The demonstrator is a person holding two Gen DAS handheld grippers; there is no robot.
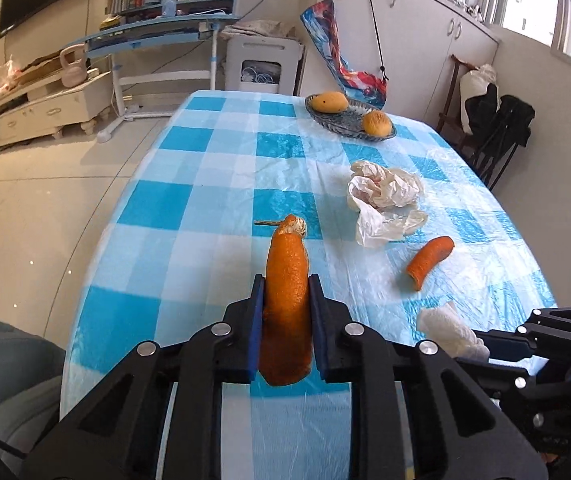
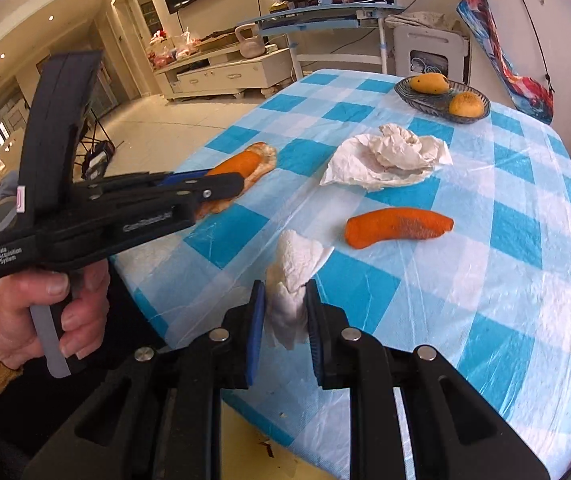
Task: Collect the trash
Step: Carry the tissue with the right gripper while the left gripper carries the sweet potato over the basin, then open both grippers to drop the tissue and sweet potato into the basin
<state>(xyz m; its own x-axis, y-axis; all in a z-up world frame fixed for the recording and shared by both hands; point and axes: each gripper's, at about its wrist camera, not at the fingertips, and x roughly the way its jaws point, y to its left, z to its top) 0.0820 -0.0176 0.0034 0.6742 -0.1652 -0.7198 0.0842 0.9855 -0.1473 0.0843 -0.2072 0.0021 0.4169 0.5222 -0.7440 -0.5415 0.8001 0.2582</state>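
Gripping a long curved strip of orange peel (image 1: 287, 304) in my left gripper (image 1: 285, 292) — blue pads (image 1: 256, 332) pressed on both sides, peel above the blue-and-white checked plastic tablecloth (image 1: 189, 208). Beyond lie a crumpled white tissue (image 1: 385, 196) and a second orange peel piece (image 1: 431, 260).

Right wrist view: my right gripper (image 2: 285, 300) is clenched on a wad of white paper towel (image 2: 291, 280) at the table's near edge — a hand (image 2: 41, 316) holds the left tool alongside.
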